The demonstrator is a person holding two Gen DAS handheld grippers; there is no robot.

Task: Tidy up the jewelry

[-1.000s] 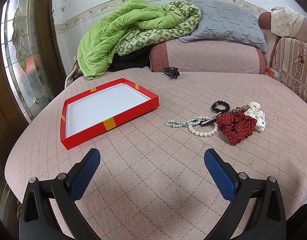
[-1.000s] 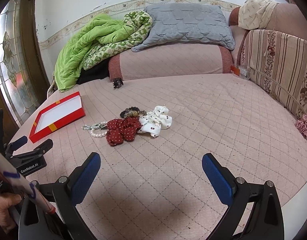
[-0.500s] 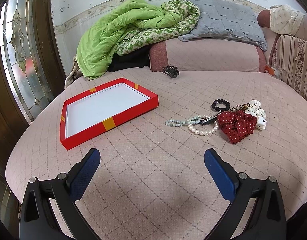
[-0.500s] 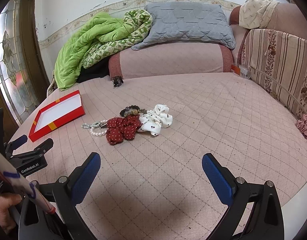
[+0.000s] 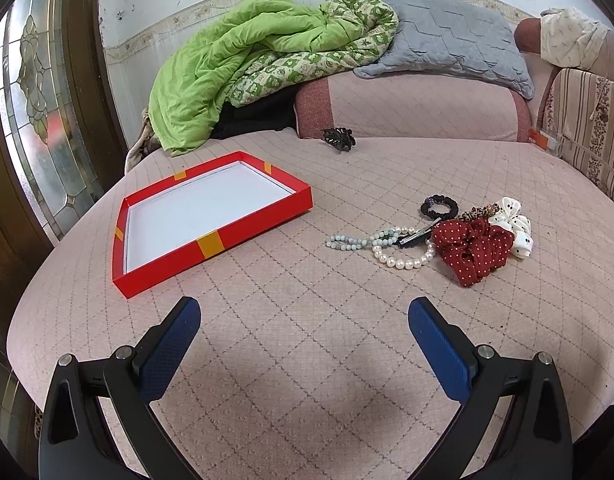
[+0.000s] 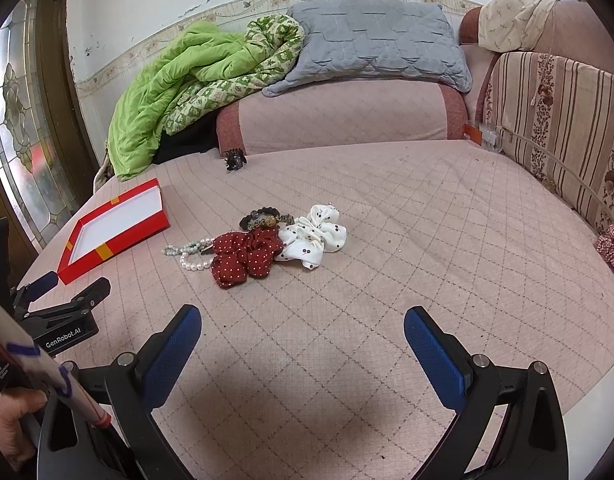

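Both tongs (image 5: 304, 322) (image 6: 302, 326) spread empty, shallow red cardboard tray (image 5: 223, 236), round pearl strand (image 5: 403, 258)

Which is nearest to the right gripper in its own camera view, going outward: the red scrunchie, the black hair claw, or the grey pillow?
1. Red scrunchie, just ahead, slightly left of the right gripper.
2. Black hair claw, farther back by the bolster.
3. Grey pillow, at the back, on top.

The left gripper (image 5: 303, 320) is hovering over the quilted bed cover (image 5: 307, 380), fingers spread wide. Ahead of the left finger a red tray (image 5: 263, 216) is lying; beyond the right finger, a pearl bracelet (image 5: 405, 258) is touching a red scrunchie (image 5: 473, 248).
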